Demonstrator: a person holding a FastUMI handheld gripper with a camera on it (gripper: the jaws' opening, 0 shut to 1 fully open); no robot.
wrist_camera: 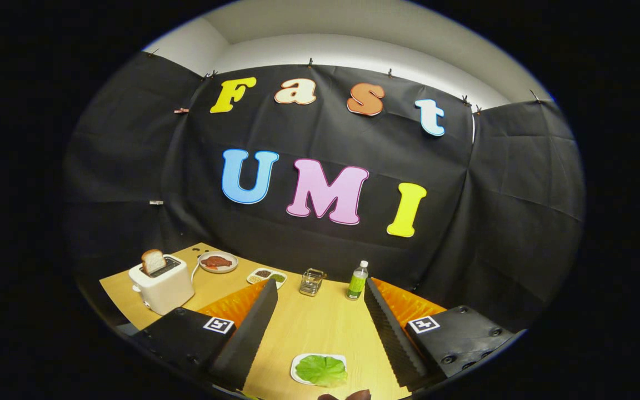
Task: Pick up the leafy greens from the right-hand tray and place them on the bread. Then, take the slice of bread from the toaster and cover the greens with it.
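Two fingers [320,328] are spreading wide, holding nothing, over leafy greens [321,370] lying on a white tray [298,366] near the tabletop's [320,328] front edge; something dark is showing, cut off, below.

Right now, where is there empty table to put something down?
The widest bare wood lies between the open gripper fingers, from the tray of leafy greens up to the glass jar and green bottle. A smaller patch sits between the toaster and the sectioned dish. It is crowded around the toaster, red plate and dish.
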